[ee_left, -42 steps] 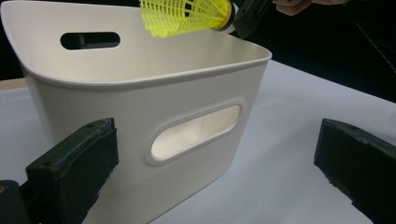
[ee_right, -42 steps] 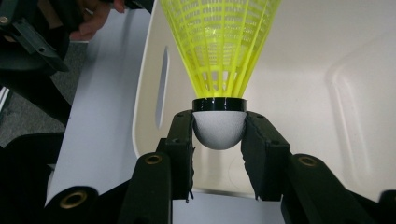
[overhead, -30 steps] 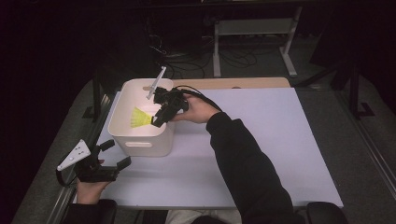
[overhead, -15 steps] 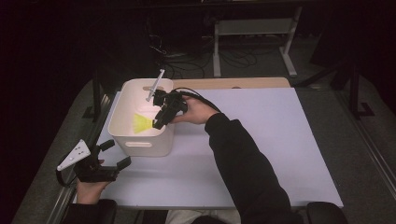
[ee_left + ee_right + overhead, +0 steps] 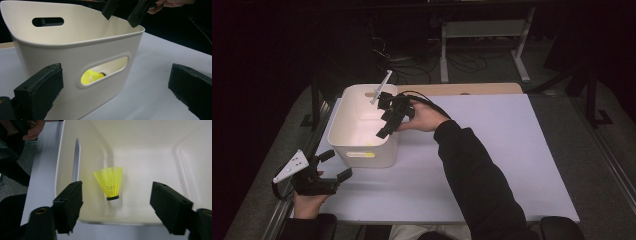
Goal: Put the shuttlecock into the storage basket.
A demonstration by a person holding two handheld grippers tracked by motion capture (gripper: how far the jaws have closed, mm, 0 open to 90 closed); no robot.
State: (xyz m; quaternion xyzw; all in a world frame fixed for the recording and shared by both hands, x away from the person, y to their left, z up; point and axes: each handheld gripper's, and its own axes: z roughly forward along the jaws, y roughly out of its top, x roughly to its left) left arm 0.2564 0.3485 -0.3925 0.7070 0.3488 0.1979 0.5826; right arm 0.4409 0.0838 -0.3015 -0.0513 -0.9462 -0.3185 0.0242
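Right tool (image 5: 116, 203) open, mesh yellow shuttlecock (image 5: 110, 183)

No writing, label, brand mark, number or sign can be read anywhere in these views. The white bin (image 5: 362, 145), the yellow shuttlecock (image 5: 110, 183) lying inside it and the pale table top (image 5: 492, 150) all have plain, unmarked surfaces. The grey plate on the left gripper (image 5: 319, 170) shows a few small dark dots, too small to read as characters.
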